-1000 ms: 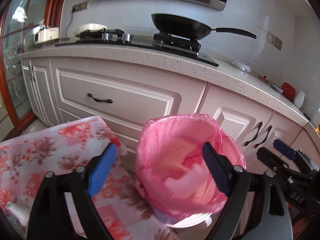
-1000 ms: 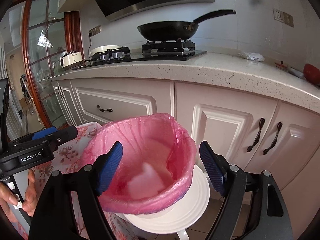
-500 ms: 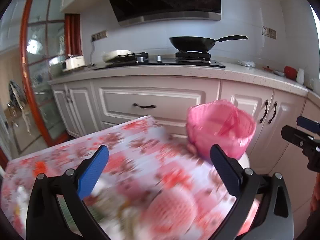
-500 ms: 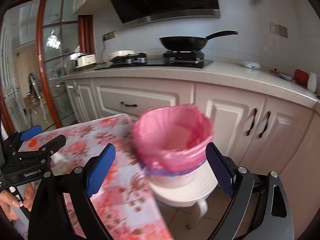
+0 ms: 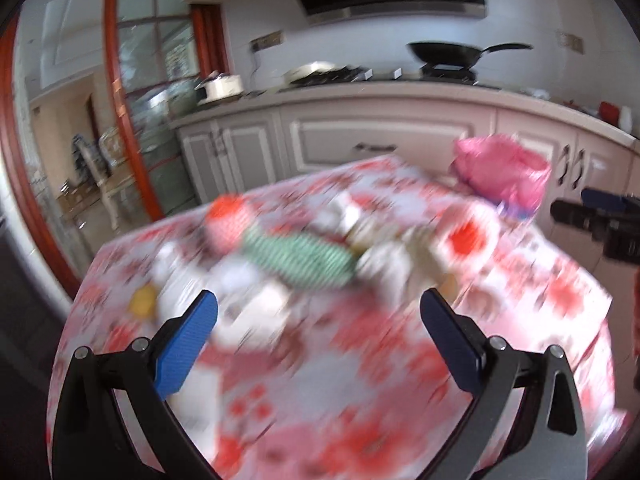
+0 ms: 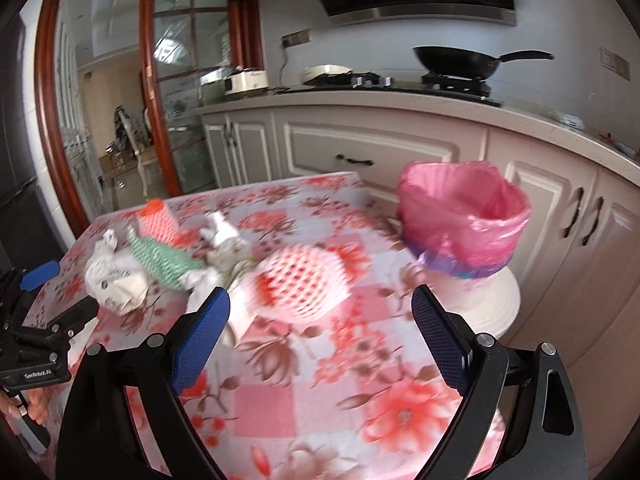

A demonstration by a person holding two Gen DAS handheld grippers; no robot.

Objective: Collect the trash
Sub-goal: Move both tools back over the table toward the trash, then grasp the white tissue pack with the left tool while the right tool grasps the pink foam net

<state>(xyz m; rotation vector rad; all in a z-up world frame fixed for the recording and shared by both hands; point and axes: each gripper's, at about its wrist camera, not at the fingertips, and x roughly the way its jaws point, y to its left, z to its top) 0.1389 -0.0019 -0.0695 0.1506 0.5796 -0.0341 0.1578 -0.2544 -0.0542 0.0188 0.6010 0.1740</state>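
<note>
Trash [image 6: 168, 258] is lying scattered over the flowered tablecloth [image 6: 360, 360], toward ten o'clock from our right gripper [image 6: 320, 320]. A second ago both cameras were filled by the pink-lined bin [image 6: 464, 220]; now we are looking at it from farther back, at one o'clock in the right view, beside the table's far corner, and the table has come into sight. In the pile we are counting two pink foam fruit nets, one standing [image 6: 156, 220] and one round [image 6: 300, 284], one green-and-white striped wrapper [image 6: 160, 260], and at least two crumpled white pieces [image 6: 116, 280]; the left view is too blurred to count more.

Our left gripper [image 5: 320, 320] is hovering over the table with its blue pads [image 5: 186, 344] spread wide and nothing between them. The right gripper's fingers are likewise apart and empty. Both are standing wider than a second ago.

On the left gripper's body, at nine o'clock in the right view, we are reading small white lettering [image 6: 38, 375], too blurred to make out.

One black wok [image 6: 460, 62] is sitting on the stove behind.
</note>
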